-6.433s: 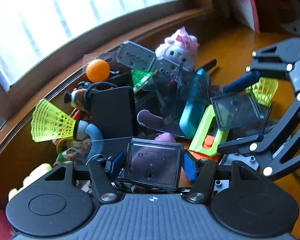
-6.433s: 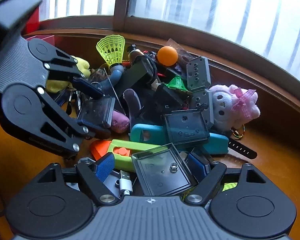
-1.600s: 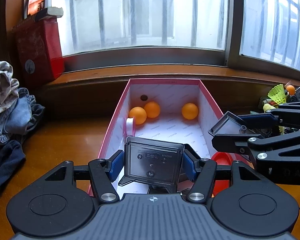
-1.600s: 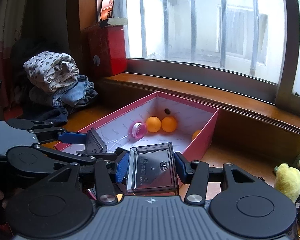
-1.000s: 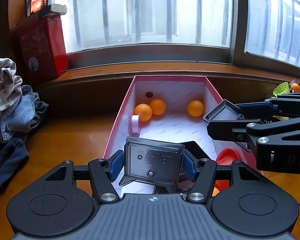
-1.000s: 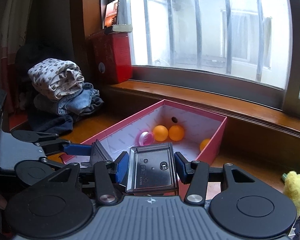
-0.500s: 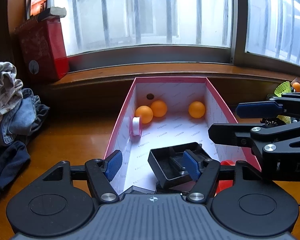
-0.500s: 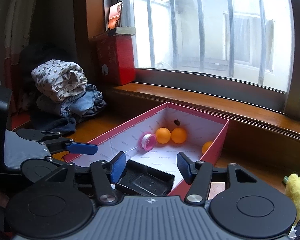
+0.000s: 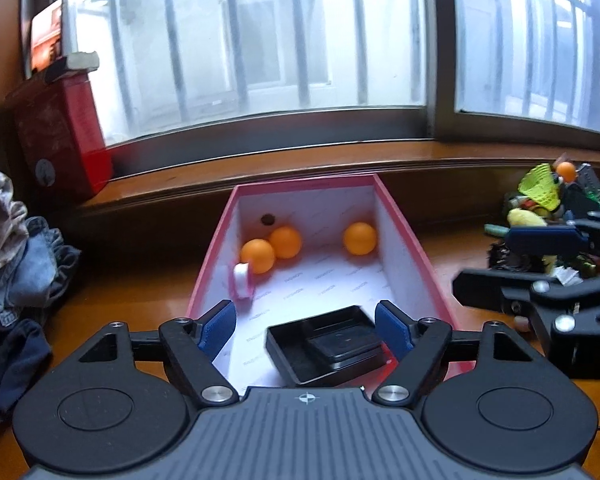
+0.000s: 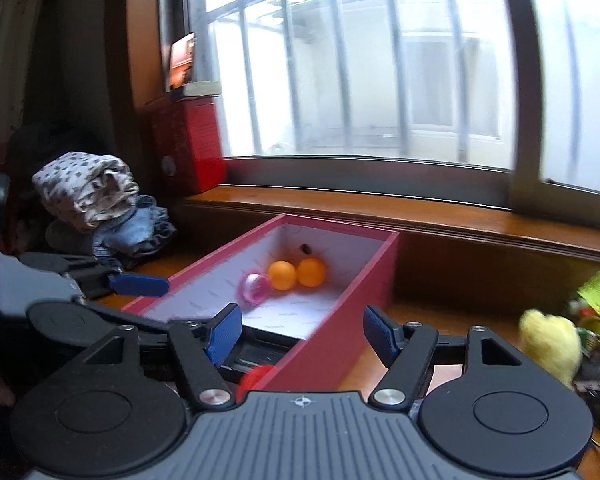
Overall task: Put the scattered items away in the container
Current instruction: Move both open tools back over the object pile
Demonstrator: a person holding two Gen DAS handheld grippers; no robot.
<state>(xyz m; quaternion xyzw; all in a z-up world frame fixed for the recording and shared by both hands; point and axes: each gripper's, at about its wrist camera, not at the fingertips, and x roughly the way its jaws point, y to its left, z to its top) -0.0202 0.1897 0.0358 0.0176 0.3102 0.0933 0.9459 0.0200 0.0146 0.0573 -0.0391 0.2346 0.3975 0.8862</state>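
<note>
Both black plastic trays point(image 9: 327, 342) now dropped, lying stacked in the near end of the pink box point(image 9: 404, 236). Left gripper point(image 9: 306, 330) and right gripper point(image 10: 302, 334) opening wider, nothing pinched. Farther back: three orange balls point(image 9: 284, 242). Off right, toy pile point(image 9: 548, 200) still waiting, so plenty left.

No word, number or brand is showing clearly enough to read in either view. Small grey print is repeating across the white lining of the pink box point(image 9: 404, 240) ahead of the left gripper point(image 9: 306, 326), but it is staying too faint and small to make out. A round emblem is sitting on the red box point(image 9: 60, 136) far off to that gripper's left, also unreadable.
</note>
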